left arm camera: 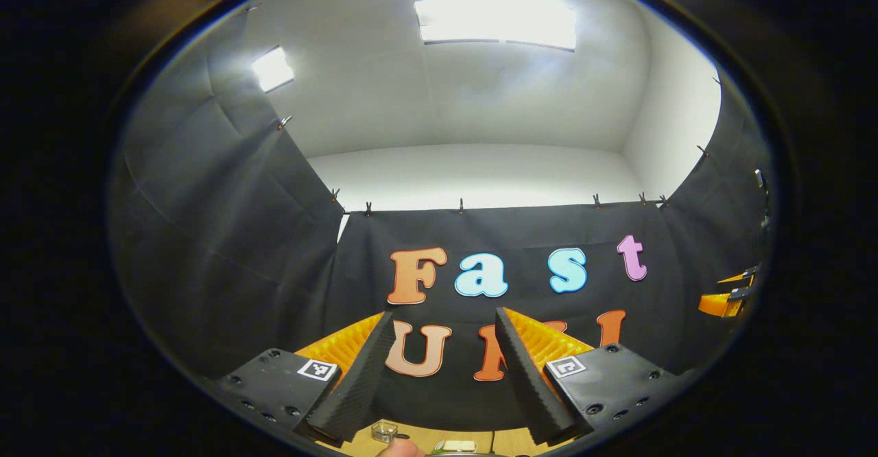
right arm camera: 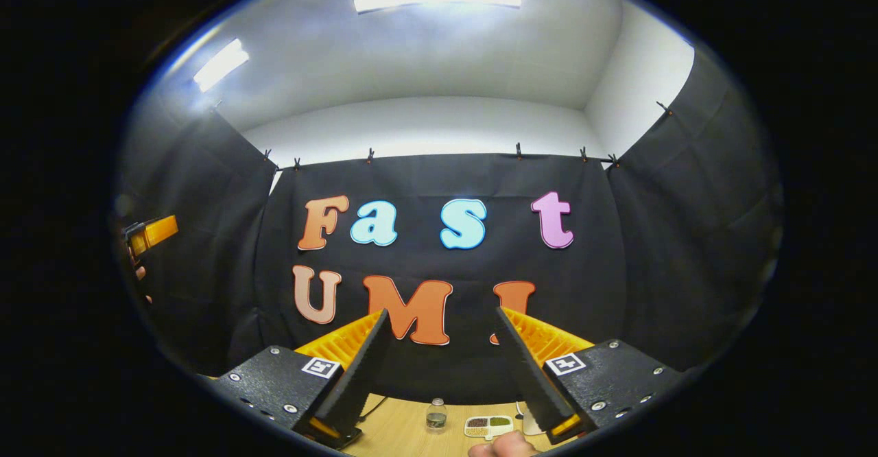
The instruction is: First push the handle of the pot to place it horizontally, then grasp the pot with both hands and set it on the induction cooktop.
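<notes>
Pot is proving hard to place: a thin grey arc (left arm camera: 468,454) is showing at the very bottom edge of the left gripper view, low between the two fingers, and it may be the rim, though I cannot tell. If so, it is lying below the left tongs (left arm camera: 444,314) and apart from them, touching neither finger.

Left tongs are standing wide apart, gripping nothing and aiming up at the black booth wall. Right tongs (right arm camera: 442,311) are likewise gaping, with nothing between their fingers, and tilting up toward the same wall.

Beneath both, a strip of pale wooden bench (right arm camera: 405,433) is peeking out. On it a small clear bottle (right arm camera: 435,416) is standing upright, with a divided dish (right arm camera: 488,426) of grains sitting just beside it. In the left gripper view a small clear jar (left arm camera: 384,431) is resting on the bench near the left finger. A fingertip (right arm camera: 504,447) is poking in at the bottom edge of the right gripper view.
</notes>
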Tool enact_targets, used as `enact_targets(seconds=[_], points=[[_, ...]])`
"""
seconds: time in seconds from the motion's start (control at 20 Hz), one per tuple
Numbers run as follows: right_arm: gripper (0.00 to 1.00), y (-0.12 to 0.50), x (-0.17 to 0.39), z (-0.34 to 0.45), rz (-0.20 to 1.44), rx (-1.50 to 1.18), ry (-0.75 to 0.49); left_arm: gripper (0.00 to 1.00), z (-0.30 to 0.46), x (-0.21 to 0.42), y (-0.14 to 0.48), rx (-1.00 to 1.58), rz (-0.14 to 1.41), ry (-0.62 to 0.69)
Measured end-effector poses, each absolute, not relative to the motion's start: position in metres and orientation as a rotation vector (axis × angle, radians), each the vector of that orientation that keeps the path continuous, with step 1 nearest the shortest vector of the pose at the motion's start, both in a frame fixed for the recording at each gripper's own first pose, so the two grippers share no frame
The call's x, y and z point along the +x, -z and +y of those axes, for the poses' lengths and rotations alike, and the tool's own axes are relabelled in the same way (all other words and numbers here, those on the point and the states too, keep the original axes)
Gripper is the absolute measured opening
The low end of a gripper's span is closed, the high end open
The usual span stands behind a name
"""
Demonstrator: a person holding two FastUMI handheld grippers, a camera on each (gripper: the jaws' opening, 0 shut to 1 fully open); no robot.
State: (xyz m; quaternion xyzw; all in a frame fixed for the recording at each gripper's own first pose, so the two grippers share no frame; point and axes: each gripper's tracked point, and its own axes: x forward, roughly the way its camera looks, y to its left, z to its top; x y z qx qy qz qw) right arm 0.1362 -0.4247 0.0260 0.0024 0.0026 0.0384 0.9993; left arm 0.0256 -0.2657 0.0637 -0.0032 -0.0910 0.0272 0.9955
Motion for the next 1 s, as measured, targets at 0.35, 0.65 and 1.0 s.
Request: enact_targets(seconds=[0.35, 0.65, 1.0], points=[[0.94, -0.037, 0.135, -0.426, -0.042, -0.024, -0.071, 0.98, -0.268, 0.032, -0.053, -0.011, -0.134, -0.054], [0.94, -0.035, 0.136, -0.429, -0.029, -0.05, -0.072, 0.95, -0.266, 0.035, -0.051, -0.008, -0.113, -0.034], [0.94, -0.041, 0.132, -0.431, -0.041, -0.057, -0.09, 0.95, -0.264, 0.033, -0.053, 0.003, -0.147, -0.016]])
